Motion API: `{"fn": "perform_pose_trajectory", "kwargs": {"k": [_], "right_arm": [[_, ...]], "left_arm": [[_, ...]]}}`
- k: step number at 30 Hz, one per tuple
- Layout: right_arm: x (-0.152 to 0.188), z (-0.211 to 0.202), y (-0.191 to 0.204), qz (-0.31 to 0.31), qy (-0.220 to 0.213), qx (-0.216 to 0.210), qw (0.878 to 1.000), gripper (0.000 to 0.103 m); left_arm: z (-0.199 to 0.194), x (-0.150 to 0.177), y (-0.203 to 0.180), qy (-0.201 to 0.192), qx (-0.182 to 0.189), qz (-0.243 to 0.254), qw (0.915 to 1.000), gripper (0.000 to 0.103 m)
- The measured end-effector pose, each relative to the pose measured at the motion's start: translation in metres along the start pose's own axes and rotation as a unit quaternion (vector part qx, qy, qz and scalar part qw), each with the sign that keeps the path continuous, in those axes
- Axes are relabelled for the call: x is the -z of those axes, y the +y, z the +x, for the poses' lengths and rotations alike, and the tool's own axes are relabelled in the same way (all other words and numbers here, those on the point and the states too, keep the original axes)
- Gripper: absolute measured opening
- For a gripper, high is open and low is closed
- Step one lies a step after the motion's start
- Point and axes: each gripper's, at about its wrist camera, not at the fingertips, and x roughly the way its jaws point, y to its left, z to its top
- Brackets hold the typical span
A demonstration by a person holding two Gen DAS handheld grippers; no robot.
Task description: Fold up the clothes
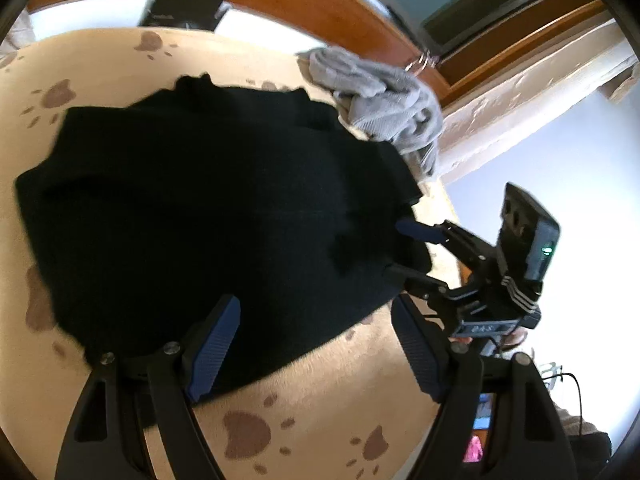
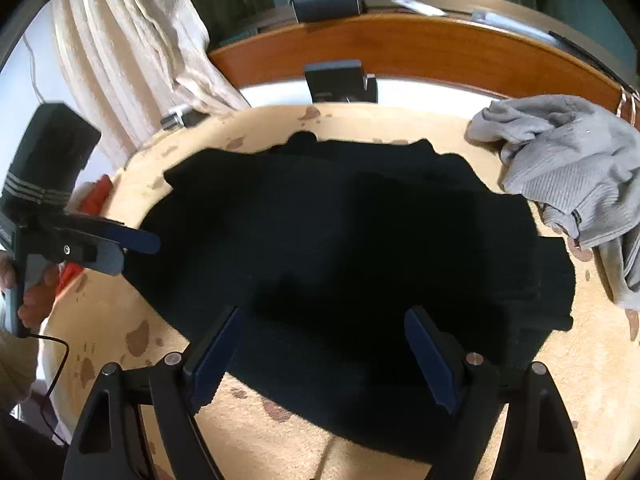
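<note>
Beneath both gaping tools point(image 1: 316, 344), black garment point(image 1: 208, 208)

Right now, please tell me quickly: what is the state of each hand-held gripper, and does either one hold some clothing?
Left hand-held gripper: open, holding nothing, above the black garment.
Right hand-held gripper: open, holding nothing, above the same garment.

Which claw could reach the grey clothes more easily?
Probably the right claw: the grey clothes lie on its side of the black garment, while the left claw sits across at the opposite edge.
</note>
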Motion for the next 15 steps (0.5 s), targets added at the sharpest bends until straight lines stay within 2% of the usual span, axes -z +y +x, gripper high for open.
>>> {"fn": "perform_pose_trajectory", "kwargs": {"k": [5,10,15], "right_arm": [[-0.01,0.018,0.001,-0.019,0.028,0.031,0.999,0.085],[-0.027,0.026,-0.005,-0.032,0.025,0.049,0.998,0.085],[-0.048,0.033,-0.013,-0.035,0.01,0.07,0.997,0.085]], "left_arm": [[0.021,-0.016,0.006,0.017,-0.013,-0.018,0.9996,0.081],[0.013,-0.029,-0.001,-0.01,-0.021,-0.004,0.9997,0.081],[0.01,-0.052,0.003,-0.03,-0.019,-0.013,0.9993,0.081]]}}
